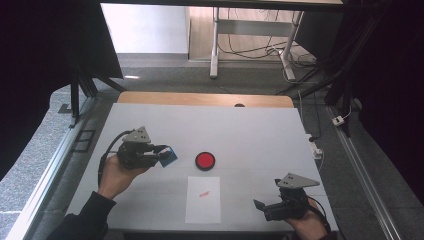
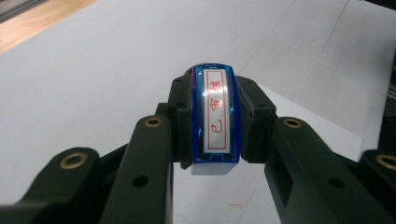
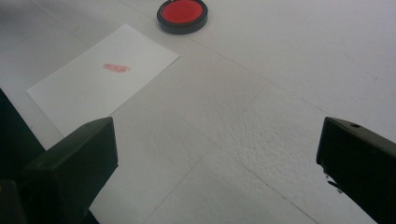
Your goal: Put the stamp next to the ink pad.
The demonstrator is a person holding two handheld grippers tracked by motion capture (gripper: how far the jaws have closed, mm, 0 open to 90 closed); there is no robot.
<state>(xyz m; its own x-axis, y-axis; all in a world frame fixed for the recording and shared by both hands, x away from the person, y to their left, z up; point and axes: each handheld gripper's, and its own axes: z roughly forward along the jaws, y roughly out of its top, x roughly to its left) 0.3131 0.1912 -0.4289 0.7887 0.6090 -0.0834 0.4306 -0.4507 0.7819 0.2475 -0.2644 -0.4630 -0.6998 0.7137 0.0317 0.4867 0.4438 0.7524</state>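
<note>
Left claw (image 1: pixel 159 152) was clamped on the blue stamp (image 2: pixel 216 116), pads on both narrow sides, stamp raised off the bench (image 1: pixel 260 130). Judged light, stiff plastic w/ glossy, prob. slippery faces; side grip approx. mid-body looked best. Just right of that claw sat the red ink pad (image 1: pixel 205 160); below it, between the claws, the paper sheet (image 1: pixel 203 200) w/ 1 red imprint (image 3: pixel 116 68). Right claw (image 1: pixel 261 205) hung w/ jaws apart, nothing in them, sheet to its left. Count: 1 stamp, 1 pad, 1 sheet, 2 claws.

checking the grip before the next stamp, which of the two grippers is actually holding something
The left gripper, left of the red ink pad: its jaws are clamped on the blue stamp. The right gripper, near the table's front edge, has its jaws wide apart with nothing between them.
</note>
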